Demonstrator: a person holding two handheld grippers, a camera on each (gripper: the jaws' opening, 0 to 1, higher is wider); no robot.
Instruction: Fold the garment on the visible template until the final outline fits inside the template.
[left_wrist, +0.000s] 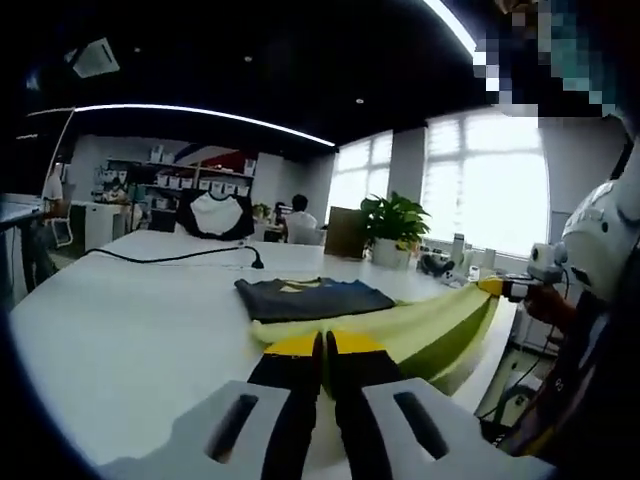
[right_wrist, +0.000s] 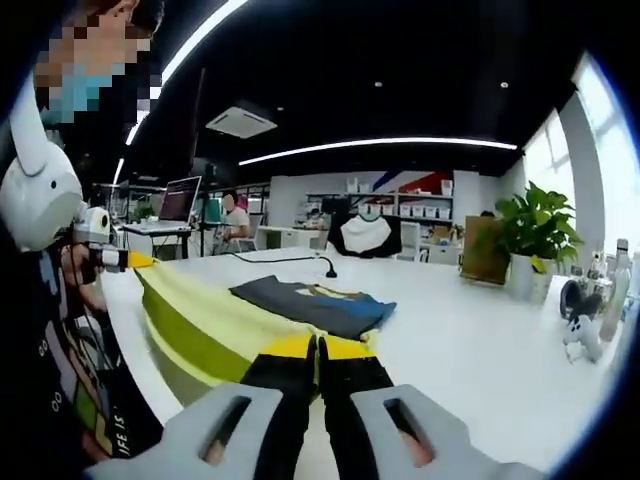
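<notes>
A yellow-green garment (left_wrist: 430, 325) hangs stretched in the air between my two grippers, over the near edge of the white table (left_wrist: 130, 330). My left gripper (left_wrist: 323, 340) is shut on one end of it, and the right gripper (left_wrist: 505, 288) holds the far end at the right. In the right gripper view my right gripper (right_wrist: 318, 345) is shut on the yellow-green garment (right_wrist: 200, 310), with the left gripper (right_wrist: 115, 258) pinching the other end at the left. A dark folded garment (left_wrist: 312, 297) (right_wrist: 315, 303) with a yellow print lies flat on the table just beyond the stretched cloth.
A black cable (left_wrist: 180, 258) (right_wrist: 290, 260) runs across the far part of the table. A potted plant (left_wrist: 395, 225) (right_wrist: 535, 235) stands at the table's far end. The person holding the grippers stands close at the table edge. Small objects (right_wrist: 585, 330) sit at the right.
</notes>
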